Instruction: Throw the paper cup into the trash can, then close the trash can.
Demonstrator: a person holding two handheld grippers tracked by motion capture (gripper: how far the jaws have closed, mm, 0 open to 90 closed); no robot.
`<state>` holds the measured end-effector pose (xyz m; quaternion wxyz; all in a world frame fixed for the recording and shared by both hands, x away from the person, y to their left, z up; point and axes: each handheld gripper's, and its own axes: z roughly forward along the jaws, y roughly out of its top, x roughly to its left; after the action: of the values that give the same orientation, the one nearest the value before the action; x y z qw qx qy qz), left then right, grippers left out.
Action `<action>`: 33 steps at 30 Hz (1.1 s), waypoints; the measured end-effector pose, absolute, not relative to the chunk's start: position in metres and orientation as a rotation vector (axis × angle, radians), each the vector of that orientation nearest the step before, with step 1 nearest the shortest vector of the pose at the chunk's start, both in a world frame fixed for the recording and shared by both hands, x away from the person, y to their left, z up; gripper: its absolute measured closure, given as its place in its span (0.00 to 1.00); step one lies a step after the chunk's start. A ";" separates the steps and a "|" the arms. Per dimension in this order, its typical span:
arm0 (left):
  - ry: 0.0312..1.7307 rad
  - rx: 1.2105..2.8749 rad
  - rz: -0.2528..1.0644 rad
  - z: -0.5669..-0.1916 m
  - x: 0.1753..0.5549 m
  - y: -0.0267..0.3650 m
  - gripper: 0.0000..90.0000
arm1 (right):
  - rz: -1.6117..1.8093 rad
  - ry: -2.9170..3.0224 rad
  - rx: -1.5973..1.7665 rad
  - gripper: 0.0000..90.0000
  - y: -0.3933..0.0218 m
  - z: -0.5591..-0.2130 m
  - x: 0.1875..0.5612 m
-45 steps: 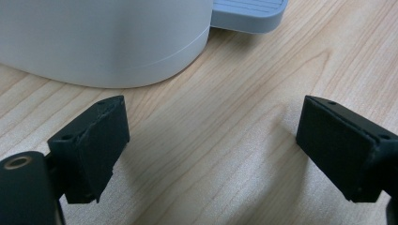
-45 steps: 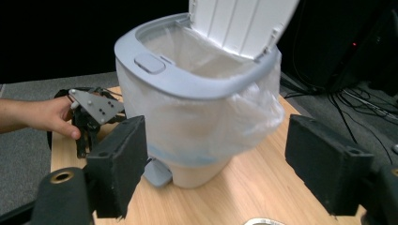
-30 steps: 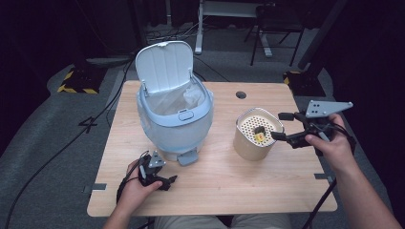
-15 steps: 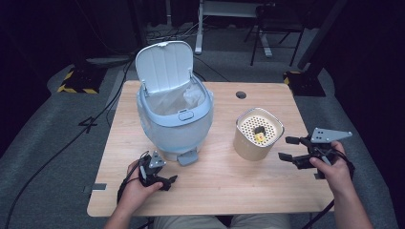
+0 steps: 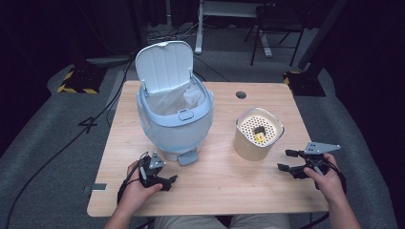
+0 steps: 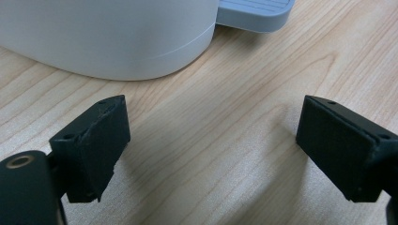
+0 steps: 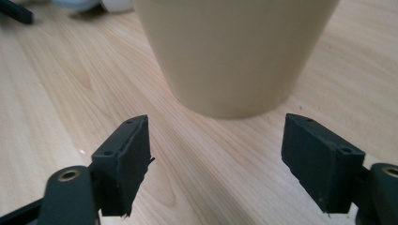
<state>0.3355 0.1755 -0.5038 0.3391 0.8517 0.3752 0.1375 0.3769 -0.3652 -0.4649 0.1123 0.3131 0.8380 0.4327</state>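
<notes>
Both jaw pairs are spread wide, empty: left gripper (image 5: 168, 180) at six o'clock of the lidded pale-blue plastic bin (image 5: 175, 119), right gripper (image 5: 286, 160) at four o'clock of the beige perforated-top canister (image 5: 258, 136).

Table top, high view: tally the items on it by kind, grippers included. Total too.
Pedal bins: 1, pale blue bin, lid up, liner inside
Perforated-top containers: 1, beige container, small yellow piece on top
Handheld grippers: 2, left gripper and right gripper, both with fingers apart, empty
Total: 4, or 5 with the yellow piece
</notes>
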 end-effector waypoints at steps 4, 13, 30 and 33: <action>0.995 2.193 0.366 -0.504 0.336 0.177 0.17 | 1.185 2.464 0.946 0.27 -0.365 -0.481 0.380; 1.010 2.162 0.340 -0.498 0.334 0.178 0.23 | 1.065 2.472 0.933 0.21 -0.359 -0.502 0.379; 0.901 2.024 0.388 -0.432 0.315 0.195 0.29 | 1.084 2.458 0.946 0.20 -0.361 -0.504 0.380; 0.878 2.006 0.393 -0.416 0.313 0.199 0.29 | 1.078 2.456 0.944 0.20 -0.361 -0.504 0.380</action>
<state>0.3128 0.1993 -0.4160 0.4424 0.8086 0.3540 0.1584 0.3796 -0.3605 -0.5037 0.1484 0.3283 0.8541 0.3751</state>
